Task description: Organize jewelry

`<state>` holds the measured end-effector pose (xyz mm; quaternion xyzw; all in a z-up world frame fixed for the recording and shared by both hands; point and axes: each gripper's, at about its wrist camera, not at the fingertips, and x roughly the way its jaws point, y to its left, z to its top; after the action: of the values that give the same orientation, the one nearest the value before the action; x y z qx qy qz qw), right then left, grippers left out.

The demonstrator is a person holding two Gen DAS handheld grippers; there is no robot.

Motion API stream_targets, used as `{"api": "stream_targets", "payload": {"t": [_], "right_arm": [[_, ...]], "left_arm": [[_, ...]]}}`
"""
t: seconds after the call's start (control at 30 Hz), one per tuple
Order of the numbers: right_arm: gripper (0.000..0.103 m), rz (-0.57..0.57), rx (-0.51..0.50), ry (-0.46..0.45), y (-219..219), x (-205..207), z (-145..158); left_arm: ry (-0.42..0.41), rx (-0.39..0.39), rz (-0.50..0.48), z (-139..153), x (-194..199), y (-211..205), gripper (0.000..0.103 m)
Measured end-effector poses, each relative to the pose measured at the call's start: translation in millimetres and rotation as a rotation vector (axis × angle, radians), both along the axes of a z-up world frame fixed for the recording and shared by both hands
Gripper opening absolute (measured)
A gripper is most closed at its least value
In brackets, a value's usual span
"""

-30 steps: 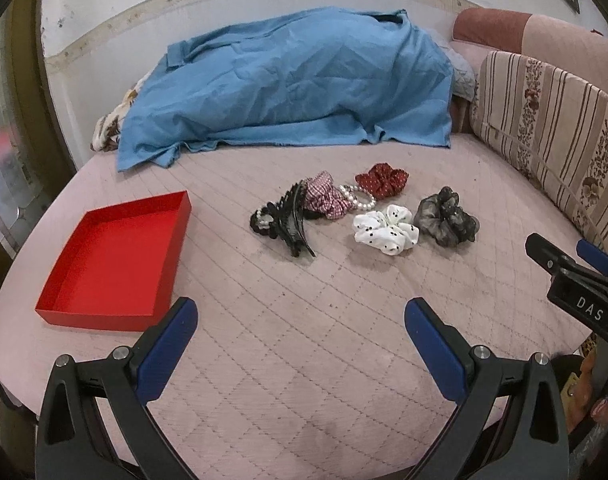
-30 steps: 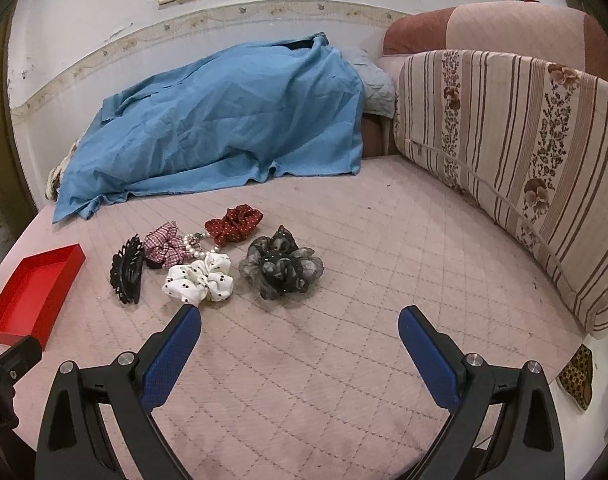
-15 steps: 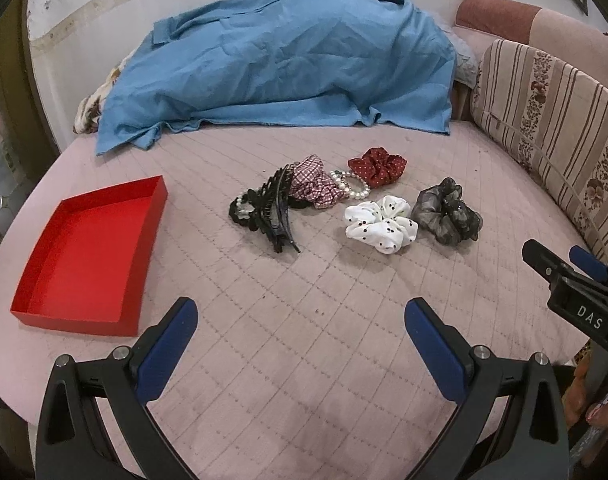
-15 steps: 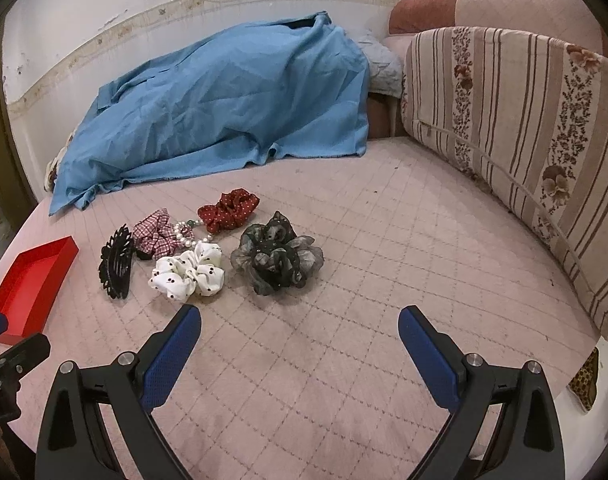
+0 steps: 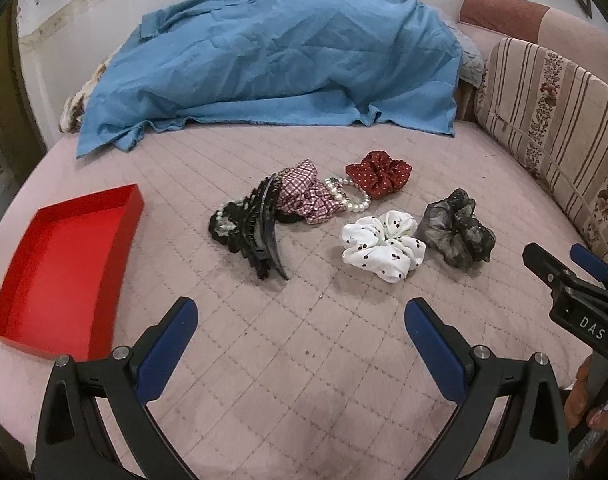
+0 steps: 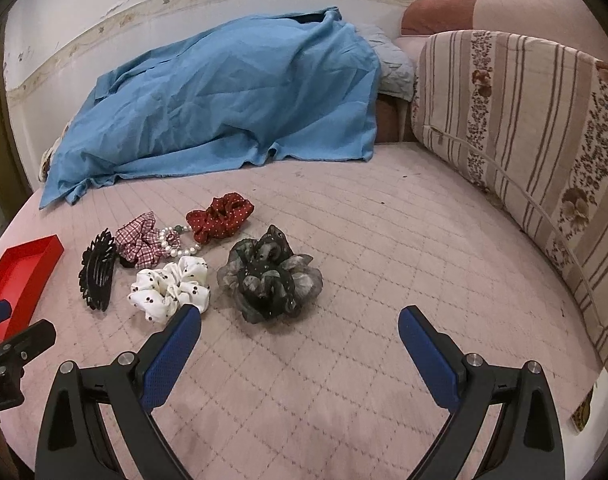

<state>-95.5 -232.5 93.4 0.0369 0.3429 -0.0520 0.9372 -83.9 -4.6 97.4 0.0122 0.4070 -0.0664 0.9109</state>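
Hovering over the pink bed (image 5: 304, 380), the left tongs (image 5: 300, 332) and right tongs (image 6: 300, 340) are both spread wide, gripping nothing. Ahead lie scrunchies, a pearl bracelet (image 5: 350, 198) and a black hair claw (image 5: 260, 232); the red tray (image 5: 64, 264) sits left.

Pink quilted bed (image 5: 304, 360) — scrunchies (image 5: 384, 246), red tray (image 5: 64, 264).

Home bedroom: a pink quilted mattress (image 6: 344, 360) against a painted wall with a border strip (image 6: 104, 28), blue sheet (image 6: 224, 100) heaped at its far edge, striped floral cushion (image 6: 524, 120) along its right edge.
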Motion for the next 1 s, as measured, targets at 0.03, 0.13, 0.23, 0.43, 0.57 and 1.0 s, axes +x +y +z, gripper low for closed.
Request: {"api": "stream_targets", "payload": {"t": [0.03,0.13,0.23,0.43,0.57,1.0], "right_arm": [[0.101,0.001,0.002,0.001,-1,3,-1],[0.101,0.000,0.019,0.008,-6,16,-4],[0.100,0.004,0.051,0.022,-11,33,-8],[0.083,0.042,0.075,0.070,-9,69,-24],[0.075,0.050,0.085,0.113,-8,91,-40],[0.068,0.056,0.115,0.162,-5,115,-62]], "left_arm": [[0.004,-0.009,-0.004,-1,3,0,0.103],[0.049,-0.060,-0.038,-8,19,-2,0.085],[0.100,-0.099,-0.066,-17,37,-8,0.077],[0.148,-0.134,-0.090,-34,70,-26,0.077],[0.167,-0.126,-0.090,-47,89,-34,0.077],[0.232,-0.188,-0.078,-78,118,-38,0.077]]}}
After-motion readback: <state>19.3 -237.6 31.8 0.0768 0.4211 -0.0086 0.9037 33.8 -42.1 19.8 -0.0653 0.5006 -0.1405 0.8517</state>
